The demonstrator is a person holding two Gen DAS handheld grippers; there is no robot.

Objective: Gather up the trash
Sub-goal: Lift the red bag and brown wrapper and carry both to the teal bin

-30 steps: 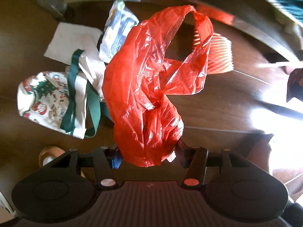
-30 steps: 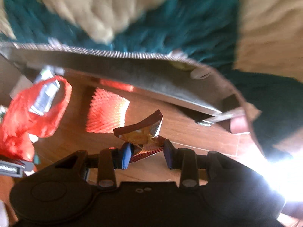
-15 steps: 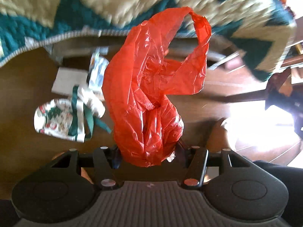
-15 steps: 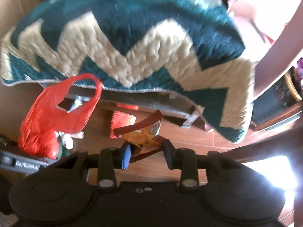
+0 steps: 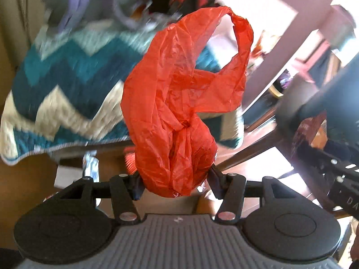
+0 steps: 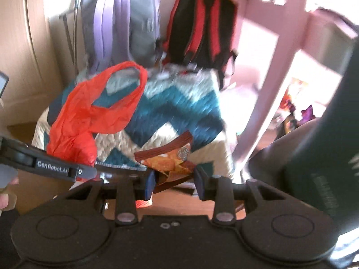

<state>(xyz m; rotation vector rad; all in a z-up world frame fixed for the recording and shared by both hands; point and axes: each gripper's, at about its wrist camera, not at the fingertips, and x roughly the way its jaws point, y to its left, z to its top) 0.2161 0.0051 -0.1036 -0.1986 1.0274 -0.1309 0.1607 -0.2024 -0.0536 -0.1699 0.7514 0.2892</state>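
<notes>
Both tools now tilt up from the wooden floor toward the room. Ahead of the left tool (image 5: 175, 180), the Christmas pouch and paper are gone; the zigzag quilt (image 5: 67, 89) fills the background. Beyond the right tool (image 6: 174, 180), a purple backpack (image 6: 121, 22) and a red-and-black backpack (image 6: 199, 29) come into view.

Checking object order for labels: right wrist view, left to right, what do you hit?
Left gripper → red plastic bag → purple-grey backpack → chip wrapper held in the right gripper → black-and-red backpack → pink chair.
</notes>
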